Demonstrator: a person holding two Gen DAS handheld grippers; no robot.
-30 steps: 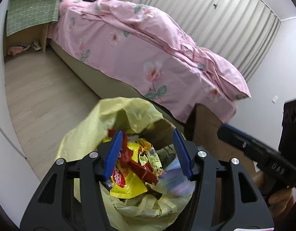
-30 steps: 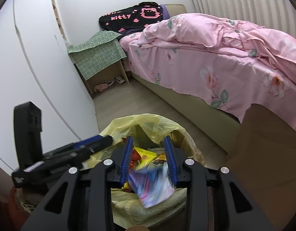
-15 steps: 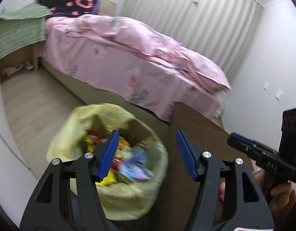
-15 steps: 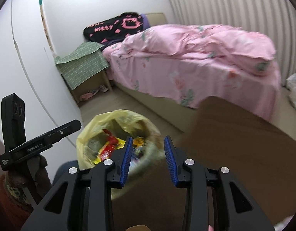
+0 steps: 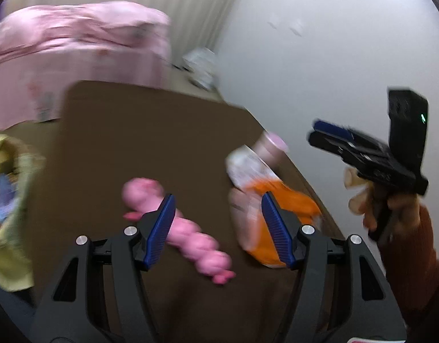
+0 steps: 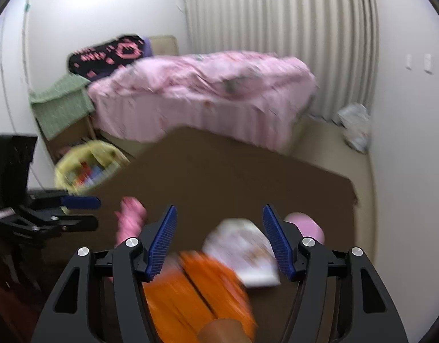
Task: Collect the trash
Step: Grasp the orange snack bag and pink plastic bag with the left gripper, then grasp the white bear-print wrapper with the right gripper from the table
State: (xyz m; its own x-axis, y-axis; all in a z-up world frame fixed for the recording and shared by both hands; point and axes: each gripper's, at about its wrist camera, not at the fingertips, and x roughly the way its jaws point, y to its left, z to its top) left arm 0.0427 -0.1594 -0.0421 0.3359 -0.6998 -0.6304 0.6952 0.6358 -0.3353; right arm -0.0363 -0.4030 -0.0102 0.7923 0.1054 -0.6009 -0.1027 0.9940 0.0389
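Right wrist: one orange packet (image 6: pixel 202 288), one white packet (image 6: pixel 242 254).

Everything's blurry, but the brown table (image 5: pixel 150 143) is the anchor: pink toy (image 5: pixel 188 231) and orange packet (image 5: pixel 276 200) lie on it, left gripper (image 5: pixel 219 228) spread wide above them, yellow trash bag (image 5: pixel 8 200) off its left edge.

Setting: home bedroom. Bed with pink floral duvet (image 6: pixel 202 91) as landmark; dark patterned pillow (image 6: pixel 108 54) at its head, green-checked bedside stand (image 6: pixel 62 105) beside that end. Pleated curtain (image 6: pixel 279 34) behind the bed. Brown table (image 6: pixel 233 171) in front of the bed's foot.
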